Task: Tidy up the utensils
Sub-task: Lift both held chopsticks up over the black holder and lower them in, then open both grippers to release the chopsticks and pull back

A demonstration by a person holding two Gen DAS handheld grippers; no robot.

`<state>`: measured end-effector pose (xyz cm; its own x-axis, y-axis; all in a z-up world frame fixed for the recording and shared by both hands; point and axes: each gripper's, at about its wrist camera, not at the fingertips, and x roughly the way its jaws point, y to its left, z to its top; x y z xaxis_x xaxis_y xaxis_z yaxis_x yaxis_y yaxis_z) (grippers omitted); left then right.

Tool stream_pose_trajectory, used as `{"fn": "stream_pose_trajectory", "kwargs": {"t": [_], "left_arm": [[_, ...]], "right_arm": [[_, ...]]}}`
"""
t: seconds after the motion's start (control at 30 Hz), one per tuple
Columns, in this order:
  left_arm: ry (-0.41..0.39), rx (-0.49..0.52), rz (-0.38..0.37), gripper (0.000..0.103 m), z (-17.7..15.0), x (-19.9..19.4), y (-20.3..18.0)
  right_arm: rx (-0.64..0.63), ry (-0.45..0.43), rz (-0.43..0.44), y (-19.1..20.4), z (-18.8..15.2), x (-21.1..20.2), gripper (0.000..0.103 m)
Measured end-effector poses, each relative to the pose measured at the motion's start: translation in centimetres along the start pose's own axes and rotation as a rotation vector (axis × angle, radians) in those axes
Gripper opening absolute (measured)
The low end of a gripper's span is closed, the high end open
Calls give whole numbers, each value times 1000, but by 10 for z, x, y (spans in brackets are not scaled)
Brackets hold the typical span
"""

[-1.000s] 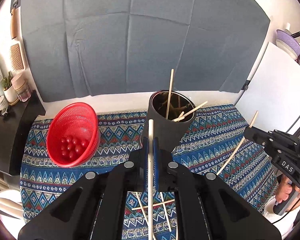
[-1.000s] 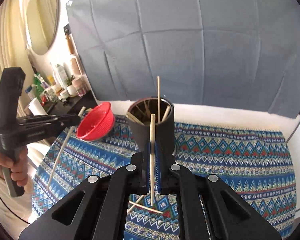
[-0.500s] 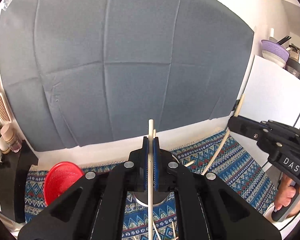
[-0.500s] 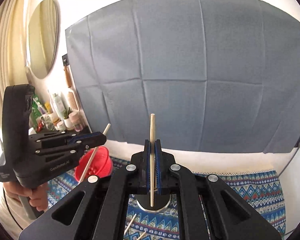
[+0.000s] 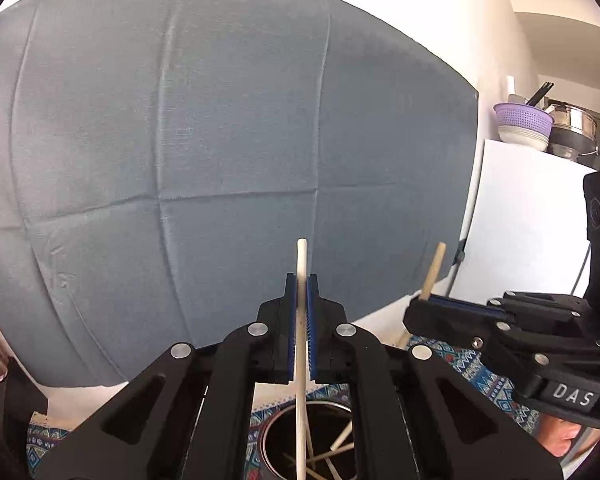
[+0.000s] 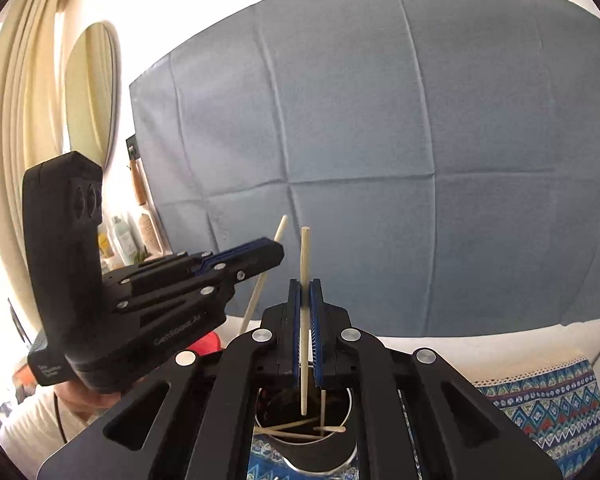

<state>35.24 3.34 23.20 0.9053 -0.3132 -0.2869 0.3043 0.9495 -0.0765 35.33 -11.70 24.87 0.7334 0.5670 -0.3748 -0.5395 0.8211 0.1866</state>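
Observation:
My left gripper is shut on a pale wooden chopstick held upright, its lower end over the mouth of the black cylindrical holder. My right gripper is shut on another wooden chopstick, upright, its lower tip hanging inside the holder's mouth. Several chopsticks lie crossed inside the holder. Each gripper shows in the other's view: the right one at the right, the left one at the left, both beside the holder.
A blue patterned tablecloth covers the table. A grey-blue backdrop hangs behind. A sliver of the red basket shows behind the left gripper. A shelf with bottles stands at the left, a white board at the right.
Both grippers have risen and moved in over the holder, each carrying its chopstick upright. The table chopsticks and most of the red basket have dropped out of view.

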Motion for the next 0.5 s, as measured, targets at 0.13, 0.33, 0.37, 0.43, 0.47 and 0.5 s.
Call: {"fn": "stream_pose_trajectory", "kwargs": {"t": [0.13, 0.33, 0.37, 0.43, 0.47, 0.5], "left_arm": [[-106, -55, -7, 5, -12, 9, 13], [-145, -60, 1, 5, -35, 22, 16], [-156, -54, 4, 5, -40, 21, 15], [-140, -68, -8, 5, -47, 24, 16], [-124, -77, -17, 5, -51, 26, 17], [-112, -74, -19, 5, -55, 26, 17]], "right_arm": [[-14, 18, -1, -2, -7, 13, 5], [-26, 52, -11, -2, -23, 30, 5], [-24, 59, -13, -3, -26, 33, 5], [-22, 78, -19, -4, -33, 40, 5], [-21, 88, -22, -5, -38, 43, 5], [-19, 96, -26, -7, -43, 44, 5]]}}
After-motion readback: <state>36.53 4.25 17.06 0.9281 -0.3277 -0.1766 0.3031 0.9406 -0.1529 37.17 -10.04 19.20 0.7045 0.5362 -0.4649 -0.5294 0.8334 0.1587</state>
